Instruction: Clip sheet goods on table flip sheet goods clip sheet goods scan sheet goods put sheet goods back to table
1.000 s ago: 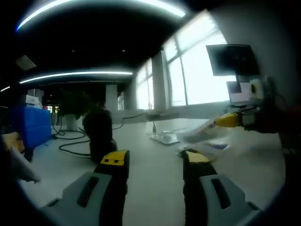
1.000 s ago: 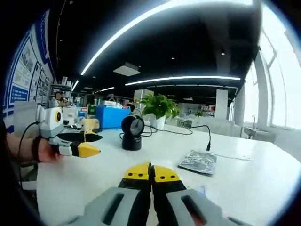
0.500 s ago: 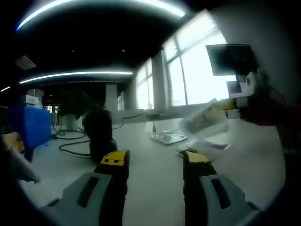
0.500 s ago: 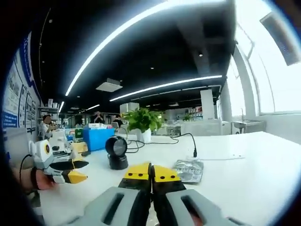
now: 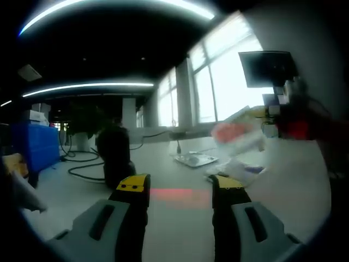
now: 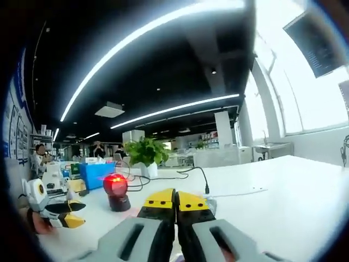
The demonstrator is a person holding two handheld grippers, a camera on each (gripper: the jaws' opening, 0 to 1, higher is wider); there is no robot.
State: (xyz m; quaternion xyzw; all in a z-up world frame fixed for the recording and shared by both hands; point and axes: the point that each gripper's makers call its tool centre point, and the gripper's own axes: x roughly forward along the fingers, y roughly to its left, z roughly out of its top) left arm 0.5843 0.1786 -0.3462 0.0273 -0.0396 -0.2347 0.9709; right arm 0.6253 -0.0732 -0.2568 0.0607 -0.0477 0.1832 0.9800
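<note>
In the left gripper view my right gripper [image 5: 257, 113] comes in from the right, shut on a whitish sheet-goods packet [image 5: 237, 136] that hangs above the table and glows red. A black scanner [image 5: 114, 154] stands at the left; in the right gripper view the scanner [image 6: 115, 186] shows a red light. My left gripper [image 5: 180, 185] is open and holds nothing; it appears as the left gripper [image 6: 75, 214] low at the left. The right gripper [image 6: 175, 197] has its jaws pressed together; the packet is hidden there.
A silver pack [image 5: 194, 159] and more packets [image 5: 242, 170] lie on the white table [image 5: 82, 188]. A red light patch [image 5: 174, 192] falls on the table. A monitor [image 5: 267, 68], a blue box [image 5: 32, 144], cables and a plant [image 6: 144, 153] stand around.
My right gripper has lifted the packet off the table toward the scanner. The scanner's red light has come on, tinting the packet and the table. The left gripper has stayed still.
</note>
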